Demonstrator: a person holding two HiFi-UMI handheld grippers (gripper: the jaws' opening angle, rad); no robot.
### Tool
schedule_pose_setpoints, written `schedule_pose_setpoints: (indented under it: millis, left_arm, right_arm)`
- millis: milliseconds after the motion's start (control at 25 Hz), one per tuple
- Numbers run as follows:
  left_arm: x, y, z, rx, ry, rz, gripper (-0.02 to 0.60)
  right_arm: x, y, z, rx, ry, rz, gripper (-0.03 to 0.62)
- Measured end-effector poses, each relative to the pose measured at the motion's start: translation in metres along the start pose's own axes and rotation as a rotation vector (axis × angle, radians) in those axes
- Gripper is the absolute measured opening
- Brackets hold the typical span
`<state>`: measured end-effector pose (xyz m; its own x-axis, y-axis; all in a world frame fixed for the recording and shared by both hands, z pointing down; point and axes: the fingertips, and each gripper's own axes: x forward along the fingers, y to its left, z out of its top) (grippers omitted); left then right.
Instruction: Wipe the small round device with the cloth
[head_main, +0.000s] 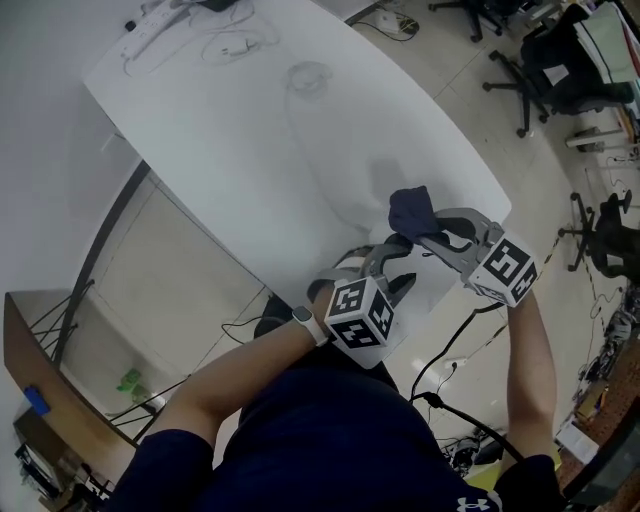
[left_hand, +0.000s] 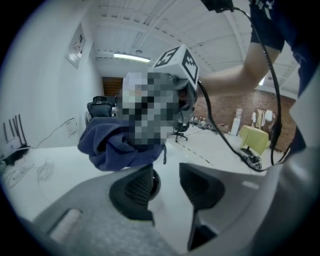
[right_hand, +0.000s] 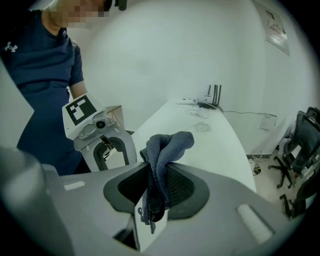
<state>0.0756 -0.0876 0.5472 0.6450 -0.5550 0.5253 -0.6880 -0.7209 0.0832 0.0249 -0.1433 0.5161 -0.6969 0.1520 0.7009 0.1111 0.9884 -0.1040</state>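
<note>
Looking down from the head, saw the right gripper (head_main: 435, 238) over the near edge of the white table (head_main: 250, 150), with the dark blue cloth (head_main: 410, 212) bunched at its tip. Saw the left gripper (head_main: 385, 270) just beside it, lower and closer to the body. Could not pick out the small round device from up there.

Peering along the left gripper's jaws, found them apart, with bare table in the gap. Spotted a small dark round thing (left_hand: 155, 183) tucked by one pad, likely the device, but too hidden to be sure. Saw the cloth close ahead.

Peering along the right gripper's jaws, found them pinched narrow on the cloth.

Seemed to be the step just before wiping. Next, would need to bring the cloth onto the round thing and rub, keeping it from sliding.
</note>
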Motion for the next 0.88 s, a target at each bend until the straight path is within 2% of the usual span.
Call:
schedule_pose_setpoints:
  millis: [120,360,520,640,880]
  left_arm:
    - [0.002,-0.001,-0.003,-0.008,-0.001,0.002,0.167]
    - [0.0,0.002,-0.002,-0.028,-0.02,0.019,0.167]
    - [-0.001,0.001,0.0,-0.047,-0.029,0.025,0.167]
    - [-0.001,0.0,0.001,-0.063,-0.039,0.034,0.166]
    - [-0.003,0.006,0.002,-0.091,-0.057,0.052,0.153]
  right_arm:
    - [0.012,0.008,-0.008,-0.038,0.053,0.041,0.101]
    - [0.032,-0.016,-0.007,0.007,0.057,0.099,0.101]
    - [0.05,-0.027,-0.013,0.086,0.077,0.196,0.101]
    - [0.065,-0.031,-0.023,0.11,0.131,0.281,0.1]
    - [0.108,-0.03,-0.052,-0.021,0.282,0.382,0.1]
